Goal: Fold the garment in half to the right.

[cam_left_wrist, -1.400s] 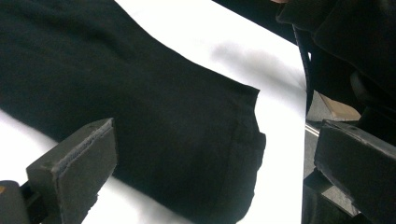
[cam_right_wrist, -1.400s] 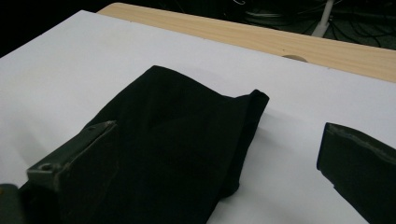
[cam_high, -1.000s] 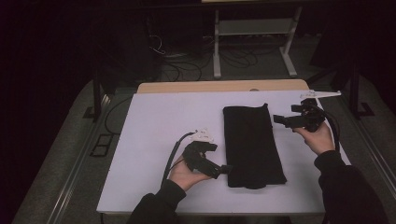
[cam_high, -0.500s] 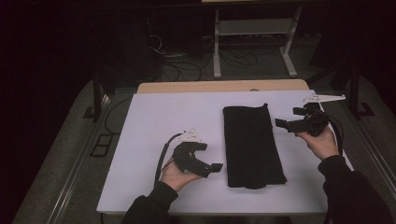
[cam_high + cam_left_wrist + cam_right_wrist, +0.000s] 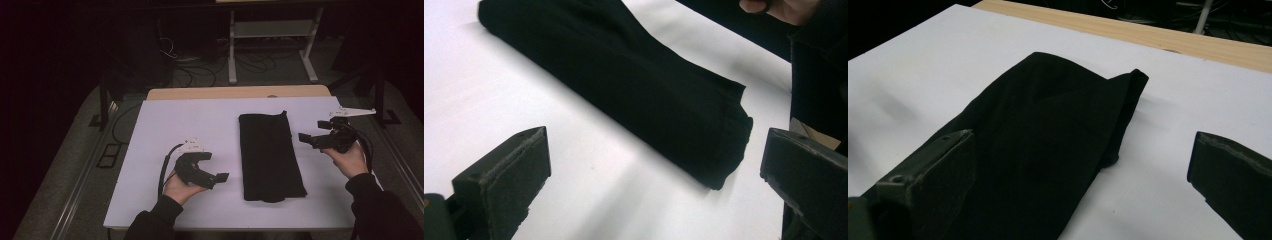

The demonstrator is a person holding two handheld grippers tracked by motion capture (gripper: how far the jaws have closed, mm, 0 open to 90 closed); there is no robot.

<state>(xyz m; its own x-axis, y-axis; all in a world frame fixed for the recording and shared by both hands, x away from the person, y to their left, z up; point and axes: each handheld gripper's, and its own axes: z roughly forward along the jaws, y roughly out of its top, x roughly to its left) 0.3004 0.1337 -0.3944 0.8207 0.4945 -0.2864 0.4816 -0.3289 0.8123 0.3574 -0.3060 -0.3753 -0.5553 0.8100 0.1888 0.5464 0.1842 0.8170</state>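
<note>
Black plastic at lower left of the high view: left claw [image 5: 212, 172], jaws spread wide and holding nothing, resting low over the white table [image 5: 150, 150] just beside the near corner of the folded black cloth [image 5: 270, 150]. Seen along that claw's own jaws, the same cloth [image 5: 624, 85] running from upper left to right of centre, its folded end pointing toward the right-hand jaw (a soft rounded edge, several layers thick by the look of it).

Centre of the high view: cloth lying flat as a long narrow rectangle, well inside the table edges, touched by neither claw.

Right side: right claw [image 5: 320, 140], likewise parted and empty, hovering near the far part of the cloth's right edge. From its own camera, cloth [image 5: 1038, 150] spreading from bottom left toward centre, with the far folded corner standing slightly proud.

Likely step: taking hold of the cloth for a further fold or a lift. Best done by lowering each claw so one jaw slides under all layers at an edge, closing only once the full thickness sits between the pads, and matching both grips (uneven holds would skew the fold).
</note>
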